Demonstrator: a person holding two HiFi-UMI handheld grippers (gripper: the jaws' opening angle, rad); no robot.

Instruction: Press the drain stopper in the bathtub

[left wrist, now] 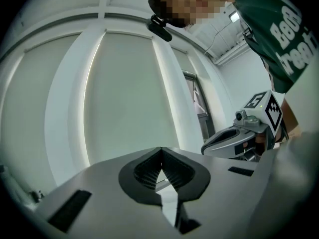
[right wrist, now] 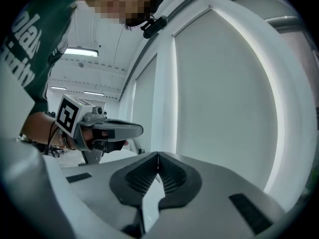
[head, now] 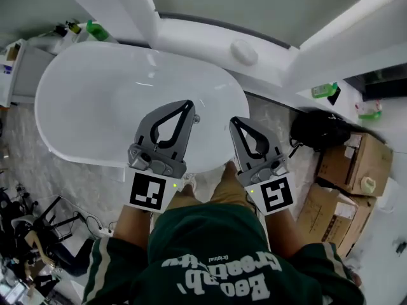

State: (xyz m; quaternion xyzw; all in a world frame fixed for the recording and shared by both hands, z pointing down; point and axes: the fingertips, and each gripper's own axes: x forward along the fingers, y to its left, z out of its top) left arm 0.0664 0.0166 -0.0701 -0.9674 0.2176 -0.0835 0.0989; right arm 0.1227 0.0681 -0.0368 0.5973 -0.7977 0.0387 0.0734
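The drain stopper itself can't be made out with any certainty. The head view shows the smooth white inside of the bathtub [head: 95, 100], and the only candidate is a small metal bit [head: 195, 117] just beside the tip of the left gripper [head: 189, 103], too small to tell. It may also lie hidden under that gripper. Both tools hang over the near end of the bathtub, the left one above the basin and the right gripper [head: 234, 121] above the near rim. Each has its jaws pressed together at the tips with nothing pinched, and the leaf-shaped gap behind the tips is empty in both gripper views, which look up at pale wall panels rather than down into the basin. Beyond the far-left end of the bathtub stands a green bottle [head: 95, 30]. A white oval object [head: 243, 51] sits on the ledge behind it, and a black bag [head: 316, 129] and cardboard boxes [head: 356, 161] lie on the floor to its right. The press has likely not begun, and the main risk is aim. With the stopper unseen, a blind descent could land on bare enamel. Even on target, a narrow closed tip may skid off a glossy cap or push it off-centre, so it tilts instead of clicking down. The idle gripper could also knock the rim as the person leans in.
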